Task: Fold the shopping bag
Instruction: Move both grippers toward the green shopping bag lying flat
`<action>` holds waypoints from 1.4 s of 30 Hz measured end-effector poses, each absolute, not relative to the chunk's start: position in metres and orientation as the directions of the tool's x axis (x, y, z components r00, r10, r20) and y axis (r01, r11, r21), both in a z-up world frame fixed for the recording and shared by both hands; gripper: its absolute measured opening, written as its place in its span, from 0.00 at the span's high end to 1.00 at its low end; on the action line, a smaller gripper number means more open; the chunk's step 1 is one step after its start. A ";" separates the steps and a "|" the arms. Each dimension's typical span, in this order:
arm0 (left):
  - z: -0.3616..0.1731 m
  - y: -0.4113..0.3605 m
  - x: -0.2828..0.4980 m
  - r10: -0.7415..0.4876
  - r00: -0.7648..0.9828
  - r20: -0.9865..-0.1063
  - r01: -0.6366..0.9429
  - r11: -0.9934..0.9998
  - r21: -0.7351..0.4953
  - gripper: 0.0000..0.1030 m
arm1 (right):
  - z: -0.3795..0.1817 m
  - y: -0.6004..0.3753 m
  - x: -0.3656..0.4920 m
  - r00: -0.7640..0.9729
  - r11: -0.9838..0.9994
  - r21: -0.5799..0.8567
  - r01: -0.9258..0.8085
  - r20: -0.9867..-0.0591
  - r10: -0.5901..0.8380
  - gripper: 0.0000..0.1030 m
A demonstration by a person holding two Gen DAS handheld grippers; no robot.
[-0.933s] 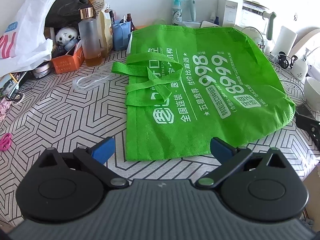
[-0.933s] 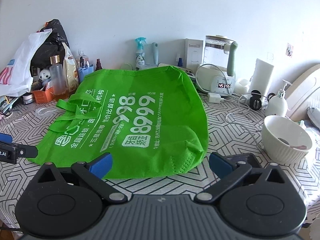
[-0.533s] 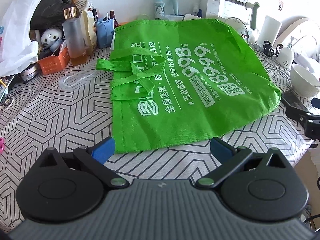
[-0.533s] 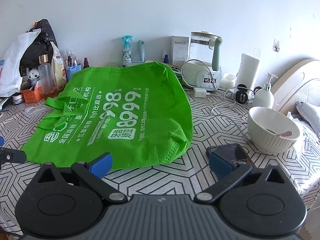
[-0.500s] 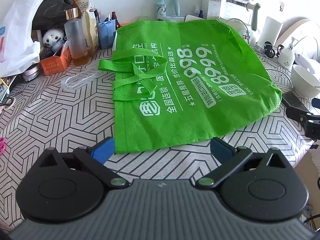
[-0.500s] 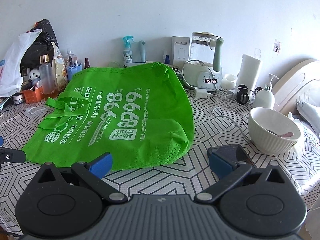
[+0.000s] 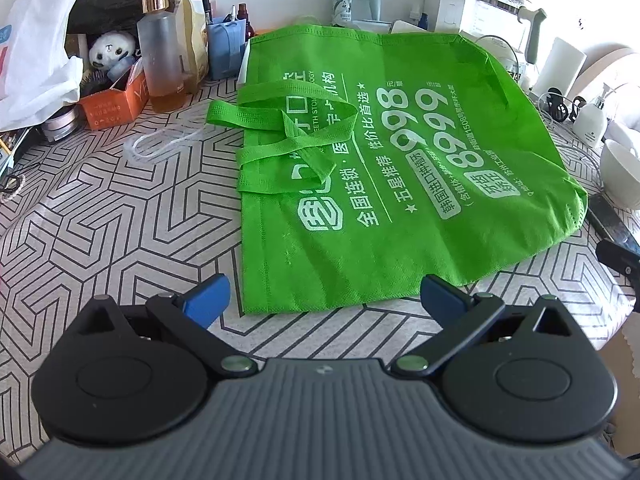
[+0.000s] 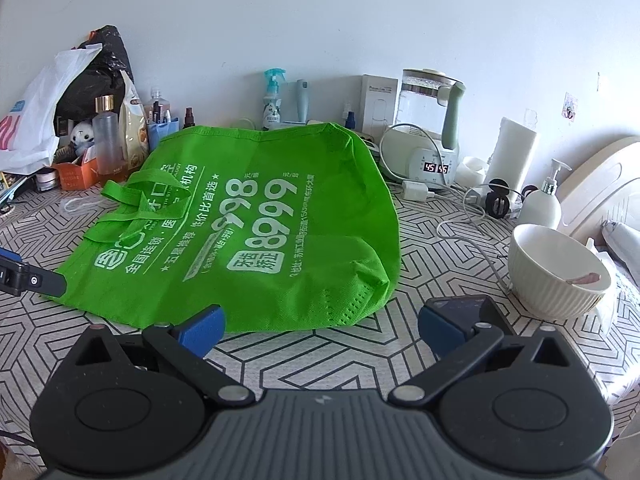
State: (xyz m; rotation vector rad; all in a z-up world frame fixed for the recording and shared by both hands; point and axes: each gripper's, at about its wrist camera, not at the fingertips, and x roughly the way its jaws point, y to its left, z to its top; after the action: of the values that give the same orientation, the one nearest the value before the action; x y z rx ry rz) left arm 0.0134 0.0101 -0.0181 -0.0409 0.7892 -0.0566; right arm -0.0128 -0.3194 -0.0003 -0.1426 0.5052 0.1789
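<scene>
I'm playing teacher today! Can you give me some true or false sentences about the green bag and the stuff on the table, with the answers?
1. The green shopping bag lies spread out on the patterned tablecloth. True.
2. The left gripper is squeezing the bag's handles. False: it is open and holds nothing; the handles rest loose on the bag.
3. A white bowl sits on the table apart from the bag. True.
4. The right gripper is shut on a bag corner. False: its jaws stand open with nothing between them.
5. The bag is already folded in half. False: it is still opened out flat, its print showing.
</scene>
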 end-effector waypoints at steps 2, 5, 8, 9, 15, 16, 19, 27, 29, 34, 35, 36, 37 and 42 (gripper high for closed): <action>-0.021 0.010 0.016 -0.052 0.703 -0.709 0.026 0.999 -0.047 0.00 | -0.001 -0.321 -0.007 0.855 0.976 -0.069 -0.207 -0.497 0.146 0.01; -0.029 0.010 0.023 -0.055 0.693 -0.719 0.024 0.998 -0.053 0.00 | -0.008 -0.332 0.004 0.841 0.978 -0.028 -0.209 -0.516 0.165 0.03; -0.031 0.011 0.034 -0.073 0.676 -0.733 0.026 0.997 -0.075 0.00 | -0.011 -0.335 0.010 0.836 0.978 -0.023 -0.207 -0.524 0.164 0.03; -0.031 0.011 0.035 -0.074 0.676 -0.733 0.027 0.997 -0.076 0.00 | -0.013 -0.336 0.012 0.831 0.977 -0.016 -0.212 -0.529 0.172 0.03; -0.033 0.010 0.036 -0.072 0.682 -0.728 0.020 0.997 -0.080 0.00 | -0.020 -0.343 0.029 0.746 0.946 0.146 -0.291 -0.585 0.320 0.50; -0.033 0.011 0.036 -0.072 0.681 -0.729 0.018 0.997 -0.081 0.00 | -0.021 -0.342 0.031 0.726 0.935 0.174 -0.308 -0.593 0.349 0.69; -0.033 0.016 0.035 -0.063 0.677 -0.733 0.009 0.997 -0.078 0.00 | -0.024 -0.334 0.028 0.727 0.926 0.137 -0.352 -0.584 0.362 0.81; -0.042 0.024 0.033 -0.048 0.659 -0.751 -0.023 0.996 -0.084 0.00 | -0.029 -0.312 0.010 0.763 0.898 -0.107 -0.426 -0.576 0.293 0.39; -0.045 0.027 0.035 -0.056 0.644 -0.763 -0.028 0.995 -0.097 0.00 | -0.031 -0.308 0.004 0.790 0.887 -0.189 -0.420 -0.557 0.255 0.39; -0.044 0.029 0.033 -0.043 0.653 -0.756 -0.030 0.996 -0.083 0.00 | -0.048 -0.284 -0.006 0.851 0.775 -0.470 -0.423 -0.501 0.161 0.35; -0.043 0.030 0.032 -0.037 0.657 -0.753 -0.034 0.996 -0.078 0.00 | -0.053 -0.278 -0.007 0.859 0.743 -0.519 -0.423 -0.490 0.147 0.35; -0.043 0.030 0.032 -0.033 0.658 -0.752 -0.038 0.996 -0.077 0.00 | -0.057 -0.274 -0.006 0.867 0.717 -0.555 -0.422 -0.477 0.141 0.34; -0.043 0.031 0.032 -0.032 0.658 -0.753 -0.041 0.996 -0.077 0.00 | -0.062 -0.270 -0.005 0.875 0.689 -0.590 -0.420 -0.464 0.136 0.33; -0.042 0.035 0.030 -0.015 0.659 -0.752 -0.062 0.995 -0.074 0.00 | -0.082 -0.251 0.002 0.908 0.557 -0.729 -0.397 -0.400 0.124 0.30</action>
State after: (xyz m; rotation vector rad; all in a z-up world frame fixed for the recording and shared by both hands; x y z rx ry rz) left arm 0.0300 0.0347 -0.0424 -0.0955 0.8510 0.0267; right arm 0.0015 -0.2506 -0.0816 -0.9331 0.3205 0.3135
